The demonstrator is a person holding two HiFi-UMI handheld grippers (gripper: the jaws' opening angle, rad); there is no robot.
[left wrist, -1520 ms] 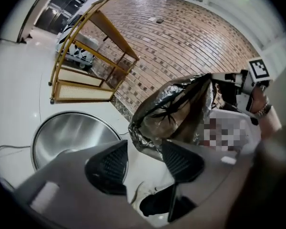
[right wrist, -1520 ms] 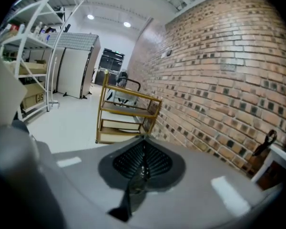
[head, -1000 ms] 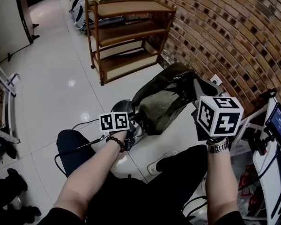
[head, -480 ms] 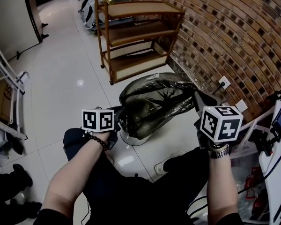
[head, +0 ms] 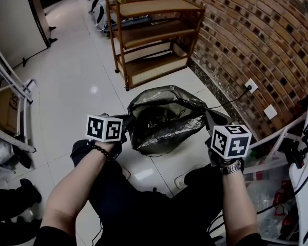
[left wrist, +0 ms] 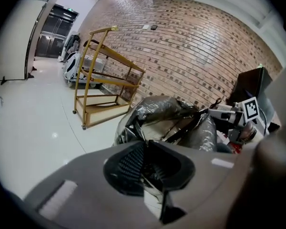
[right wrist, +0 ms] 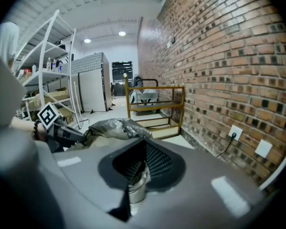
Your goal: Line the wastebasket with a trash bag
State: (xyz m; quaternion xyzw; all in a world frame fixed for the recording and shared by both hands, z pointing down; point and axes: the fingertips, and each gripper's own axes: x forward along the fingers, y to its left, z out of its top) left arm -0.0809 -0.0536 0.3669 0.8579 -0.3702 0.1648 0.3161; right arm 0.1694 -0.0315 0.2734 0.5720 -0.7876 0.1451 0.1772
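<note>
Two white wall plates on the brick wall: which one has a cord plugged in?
The wall plate nearer the wooden shelf; the other plate is bare.

The dark, glossy, crinkled plastic trash bag [head: 167, 124] is spread over the pale tiled floor [head: 77, 81]; its mouth gapes wide and upward, the rim pulled taut at left and right; just below, only a sliver of shiny metal wastebasket [right wrist: 136, 187] shows.

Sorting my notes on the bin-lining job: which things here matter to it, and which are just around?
Job: trash bag, pinched by left gripper, whose jaws just closed on it, and right gripper.
Around: wooden shelf cart, wall socket, brick wall.
</note>
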